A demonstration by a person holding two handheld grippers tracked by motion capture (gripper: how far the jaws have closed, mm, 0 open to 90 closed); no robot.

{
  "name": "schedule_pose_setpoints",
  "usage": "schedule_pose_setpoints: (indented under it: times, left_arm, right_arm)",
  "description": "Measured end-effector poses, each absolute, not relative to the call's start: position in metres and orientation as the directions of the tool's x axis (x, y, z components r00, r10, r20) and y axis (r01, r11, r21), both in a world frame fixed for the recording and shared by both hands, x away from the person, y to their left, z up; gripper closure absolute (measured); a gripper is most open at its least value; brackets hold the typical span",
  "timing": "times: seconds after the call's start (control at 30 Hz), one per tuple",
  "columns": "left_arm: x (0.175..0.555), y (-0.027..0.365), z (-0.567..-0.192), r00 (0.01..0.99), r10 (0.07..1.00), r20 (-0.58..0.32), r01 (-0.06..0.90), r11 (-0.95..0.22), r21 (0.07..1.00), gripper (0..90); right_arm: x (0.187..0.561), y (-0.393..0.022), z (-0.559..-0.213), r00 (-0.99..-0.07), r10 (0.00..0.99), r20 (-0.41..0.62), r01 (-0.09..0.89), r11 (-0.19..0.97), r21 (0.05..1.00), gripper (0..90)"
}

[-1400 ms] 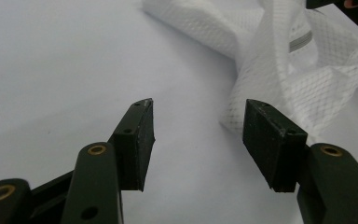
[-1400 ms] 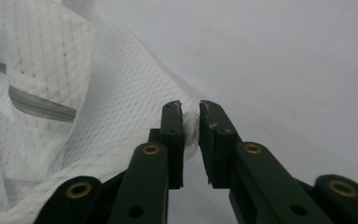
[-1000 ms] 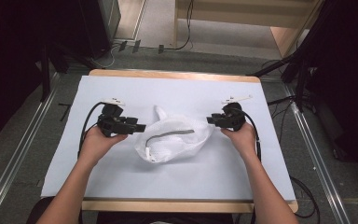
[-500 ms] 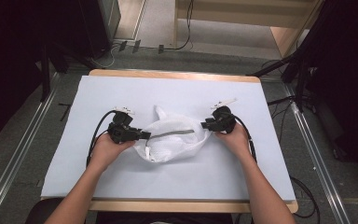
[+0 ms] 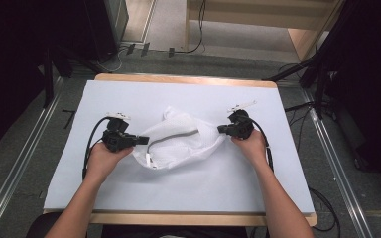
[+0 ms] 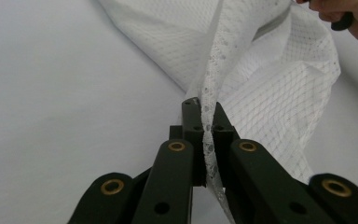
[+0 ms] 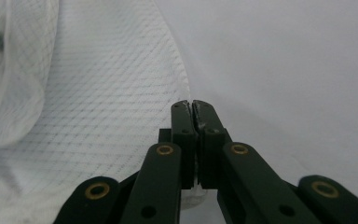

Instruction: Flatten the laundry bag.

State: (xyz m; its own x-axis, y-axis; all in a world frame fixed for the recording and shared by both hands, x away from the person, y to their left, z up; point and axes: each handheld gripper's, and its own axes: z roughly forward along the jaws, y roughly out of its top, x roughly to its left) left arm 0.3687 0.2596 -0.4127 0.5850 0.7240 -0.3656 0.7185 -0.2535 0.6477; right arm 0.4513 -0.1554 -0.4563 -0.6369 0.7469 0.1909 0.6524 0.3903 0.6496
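A white mesh bag [image 5: 183, 148] with a grey zipper [image 5: 173, 137] lies crumpled in the middle of the white-covered table [image 5: 178, 198]. My left gripper [image 5: 144, 140] is at the bag's left edge. Its jaws have just been closing and now pinch a fold of mesh, seen in the left gripper view as left gripper [image 6: 207, 109] on bag [image 6: 270, 107]. My right gripper [image 5: 222, 129] is at the bag's right corner. Its jaws have also just closed, with a sliver of white fabric caught between them: right gripper [image 7: 192, 106], bag [image 7: 98, 107].
The table's wooden rim [image 5: 183, 79] runs along the far side. Metal rails [image 5: 27, 163] flank the table on the floor. Black cables [image 5: 92, 144] trail from both grippers. White cover lies bare in front of and behind the bag.
My left gripper moved right to the bag's left edge and closed on it. My right gripper closed on the right corner. The bag now looks pulled out a little between them.
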Motion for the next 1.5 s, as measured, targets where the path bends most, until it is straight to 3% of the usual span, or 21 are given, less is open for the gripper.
schedule_pose_setpoints:
  times: [0.37,0.9,1.2,1.5]
  left_arm:
    - [0.363,0.306,-0.409,0.478,0.787,-0.390,0.738,-0.119,0.664,90.0]
    - [0.340,0.314,-0.420,0.450,0.792,-0.413,0.776,-0.118,0.619,88.0]
    - [0.334,0.319,-0.415,0.464,0.808,-0.364,0.752,-0.142,0.644,74.9]
    - [0.332,0.340,-0.406,0.434,0.830,-0.350,0.720,-0.086,0.689,61.3]
  right_arm:
    - [0.453,-0.170,-0.443,-0.599,0.780,0.184,0.628,0.314,0.712,89.3]
    - [0.431,-0.178,-0.444,-0.589,0.780,0.210,0.650,0.304,0.697,89.3]
    - [0.427,-0.179,-0.448,-0.592,0.778,0.210,0.656,0.313,0.687,84.0]
    - [0.427,-0.189,-0.443,-0.576,0.783,0.235,0.645,0.258,0.719,75.8]
